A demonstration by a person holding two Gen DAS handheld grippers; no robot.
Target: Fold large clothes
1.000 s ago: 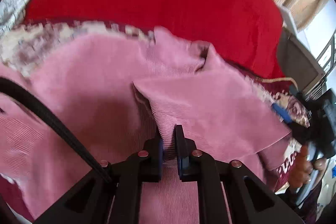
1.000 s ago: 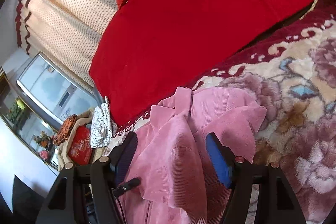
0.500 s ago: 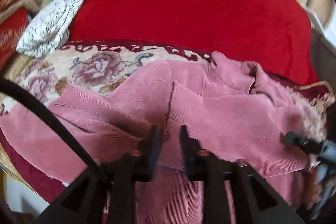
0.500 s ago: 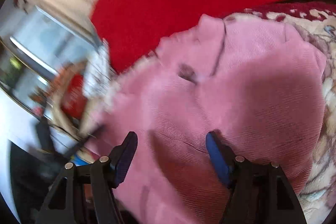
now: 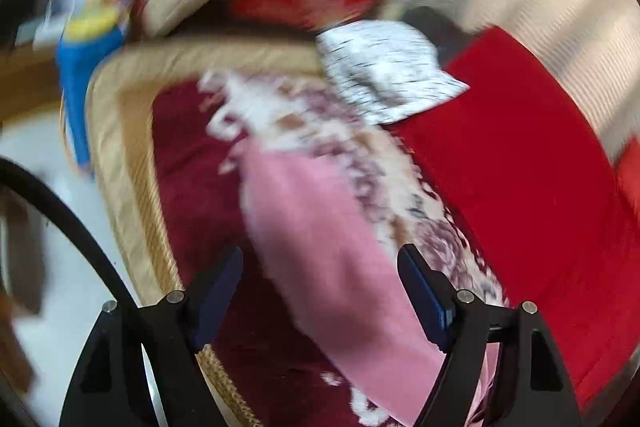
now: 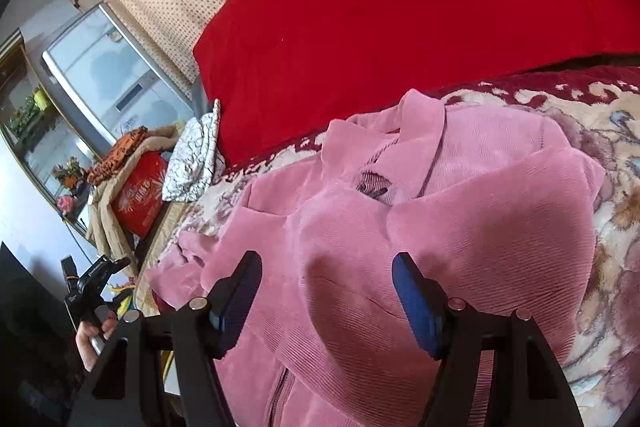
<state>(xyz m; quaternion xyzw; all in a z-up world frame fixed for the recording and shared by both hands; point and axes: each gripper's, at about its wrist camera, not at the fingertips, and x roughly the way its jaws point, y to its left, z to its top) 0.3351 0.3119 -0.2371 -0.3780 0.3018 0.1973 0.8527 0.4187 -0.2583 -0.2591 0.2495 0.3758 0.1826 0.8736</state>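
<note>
A pink corduroy jacket lies partly folded on the floral bed cover, collar toward the red quilt, one front panel laid over the middle. My right gripper is open and empty just above the jacket's lower part. In the blurred left wrist view a pink sleeve runs away from my left gripper, which is open with nothing between its fingers. The left gripper also shows in the right wrist view, off the bed's left edge.
A red quilt lies behind the jacket. A white patterned cloth sits at the bed's left corner, also in the left wrist view. Beyond it are a red bag, a cabinet and a window with dotted curtains.
My left gripper let go of the jacket fold, opened wide and swung left to the bed's edge. The right gripper pulled back, still open.
</note>
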